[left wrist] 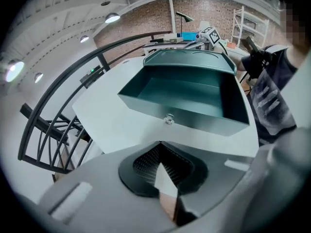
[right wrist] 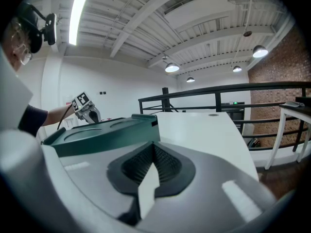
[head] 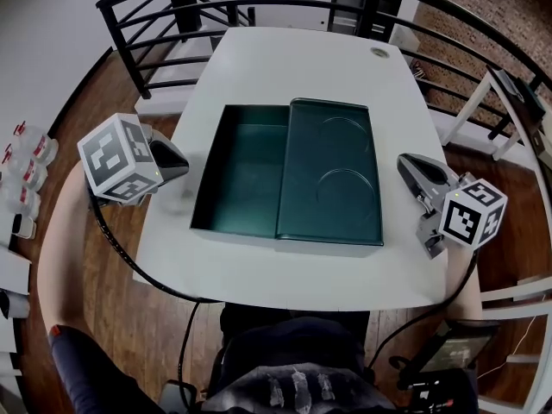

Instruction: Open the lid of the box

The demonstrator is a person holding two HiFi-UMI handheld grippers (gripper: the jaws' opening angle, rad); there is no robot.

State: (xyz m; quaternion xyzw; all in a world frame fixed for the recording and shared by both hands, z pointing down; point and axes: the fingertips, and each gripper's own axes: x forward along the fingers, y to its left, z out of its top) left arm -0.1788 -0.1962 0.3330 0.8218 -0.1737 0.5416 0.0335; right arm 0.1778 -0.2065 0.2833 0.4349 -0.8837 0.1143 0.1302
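Observation:
A dark green box (head: 244, 175) sits in the middle of the white table (head: 285, 67), its left half uncovered and showing nothing inside. Its lid (head: 332, 175) lies over the right half, with two round embossed shapes on top. My left gripper (head: 175, 159) hovers just off the box's left wall, shut with nothing between its jaws. In the left gripper view the jaws (left wrist: 160, 147) point at the box wall and its small metal latch (left wrist: 168, 119). My right gripper (head: 414, 172) is beside the lid's right edge, shut and empty. The right gripper view has the lid (right wrist: 104, 132) just beyond the jaws (right wrist: 154, 147).
A black metal railing (head: 172, 7) curves round the table's far and side edges. Small bottles (head: 26, 158) stand on a white shelf at the left. A white frame (head: 509, 102) stands at the right. A round grommet (head: 379, 53) sits near the table's far edge.

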